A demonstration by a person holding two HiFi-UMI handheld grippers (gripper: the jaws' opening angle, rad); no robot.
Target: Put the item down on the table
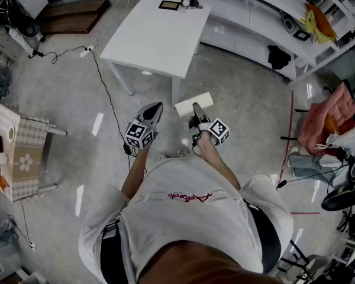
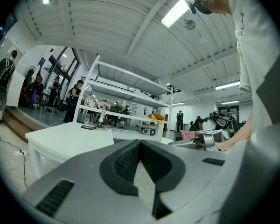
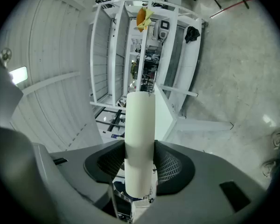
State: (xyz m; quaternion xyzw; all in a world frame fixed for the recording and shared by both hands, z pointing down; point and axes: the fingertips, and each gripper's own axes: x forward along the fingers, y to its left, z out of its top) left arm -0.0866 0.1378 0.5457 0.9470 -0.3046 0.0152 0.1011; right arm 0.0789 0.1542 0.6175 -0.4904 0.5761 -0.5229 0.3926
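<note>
One cream cylindrical roll [image 1: 194, 103] sat clamped between the right gripper's [image 1: 197, 115] jaws at frame centre, held level over the floor, short of the white rectangular table [image 1: 154, 37] at upper middle. Probably unneeded, the left gripper [image 1: 154, 112] was closed on nothing.

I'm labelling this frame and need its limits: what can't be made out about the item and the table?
Item: what it is; plain side only in right gripper view, small in head view.
Item's height against table: head view looks down from above.
Things on table's far edge: head view, too small.
</note>
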